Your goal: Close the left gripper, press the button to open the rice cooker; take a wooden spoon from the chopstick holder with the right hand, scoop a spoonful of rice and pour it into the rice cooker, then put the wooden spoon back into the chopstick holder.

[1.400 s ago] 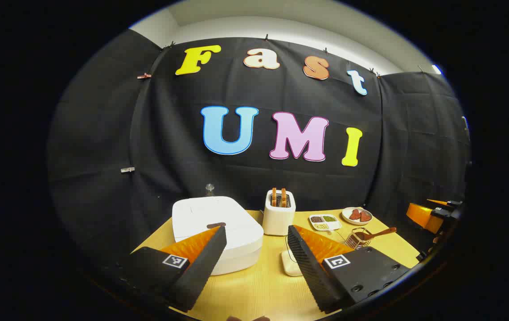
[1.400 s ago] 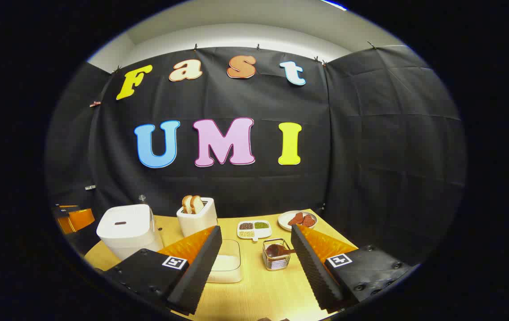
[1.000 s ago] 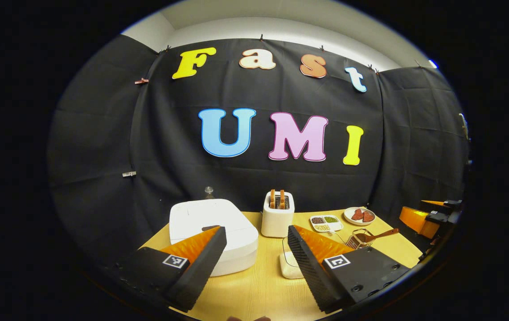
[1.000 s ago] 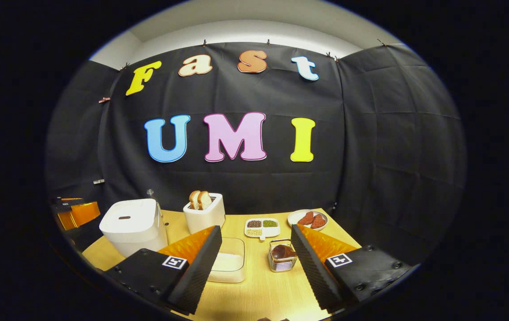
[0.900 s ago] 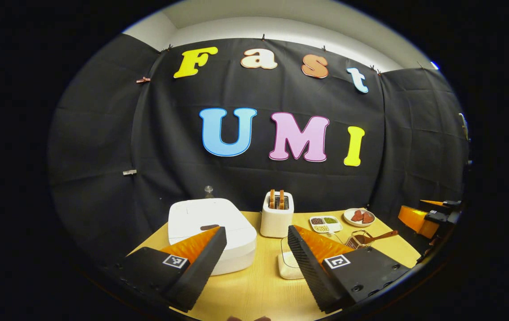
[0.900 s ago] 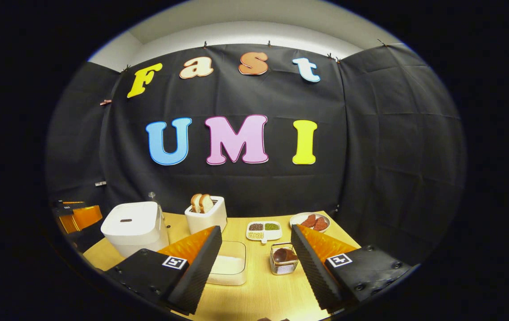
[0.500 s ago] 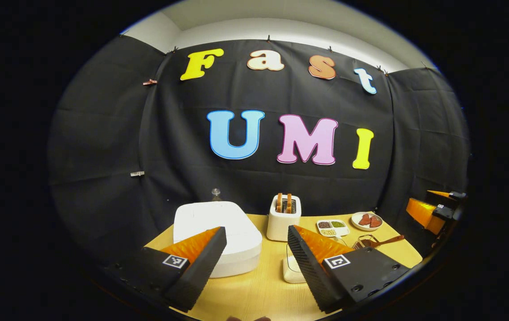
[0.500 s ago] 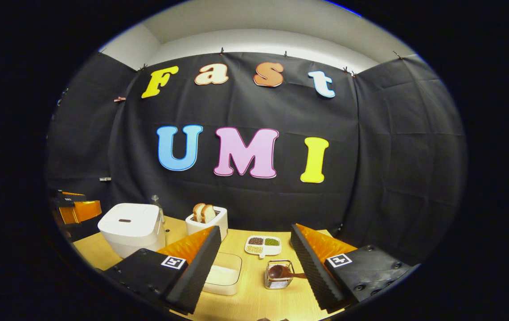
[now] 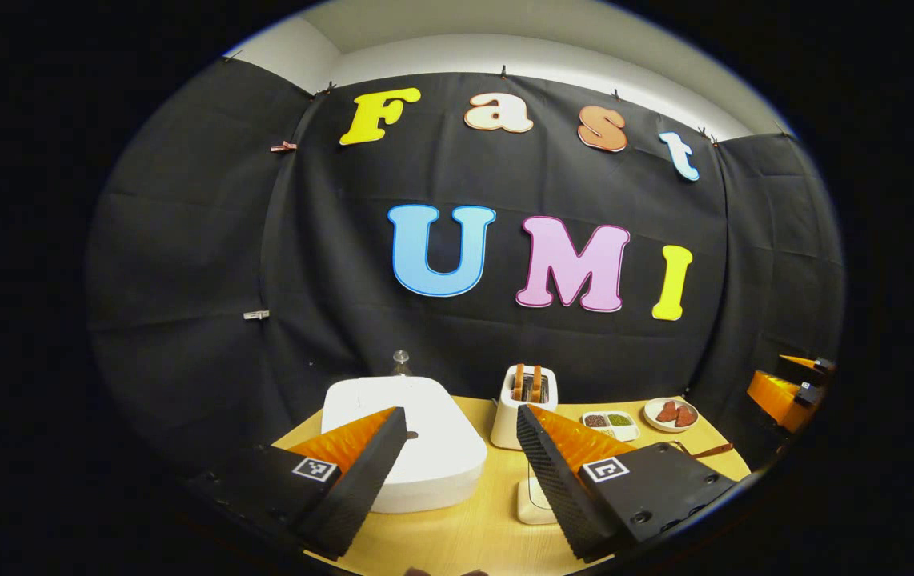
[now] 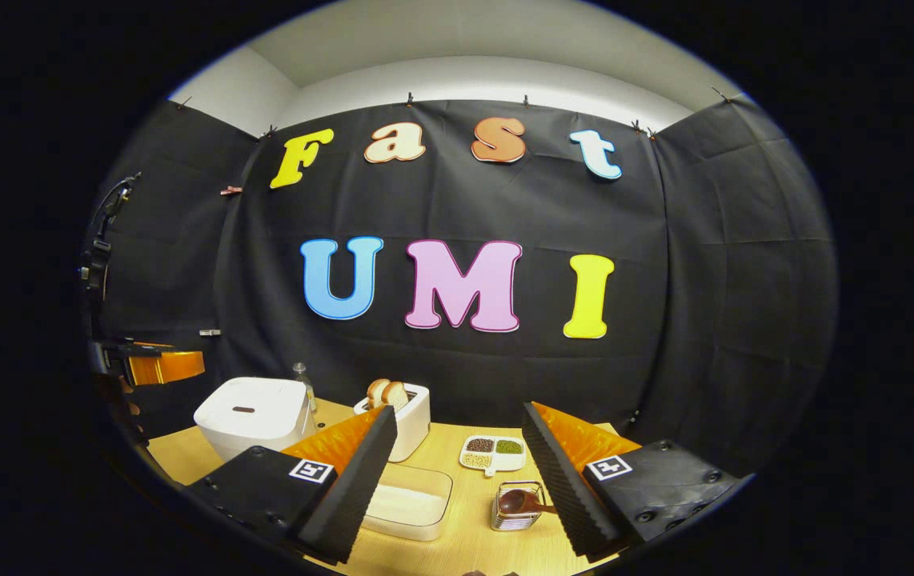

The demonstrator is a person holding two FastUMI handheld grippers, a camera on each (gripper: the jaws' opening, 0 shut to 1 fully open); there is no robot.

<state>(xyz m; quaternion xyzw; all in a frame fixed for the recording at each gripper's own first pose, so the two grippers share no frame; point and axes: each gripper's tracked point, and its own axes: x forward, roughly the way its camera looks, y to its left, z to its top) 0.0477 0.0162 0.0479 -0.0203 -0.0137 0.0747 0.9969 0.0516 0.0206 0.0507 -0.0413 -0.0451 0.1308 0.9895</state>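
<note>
Fingers of the left gripper (image 9: pixel 461 456) stand wide apart, empty, above the closed rice cooker (image 9: pixel 409 436); bring them together, then press its button (image 9: pixel 411 436) squarely. Right gripper (image 10: pixel 457 472) likewise gapes empty. Its view reveals the wooden spoon (image 10: pixel 519 502) inside the chopstick holder (image 10: pixel 515 514), beside the rice container (image 10: pixel 409 508) on the tabletop (image 10: pixel 477 544).

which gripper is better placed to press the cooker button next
Left. The cooker sits just ahead of the left gripper, its button by one finger. From the right gripper the cooker is off to the side, farther away. The left gripper must first close.
</note>
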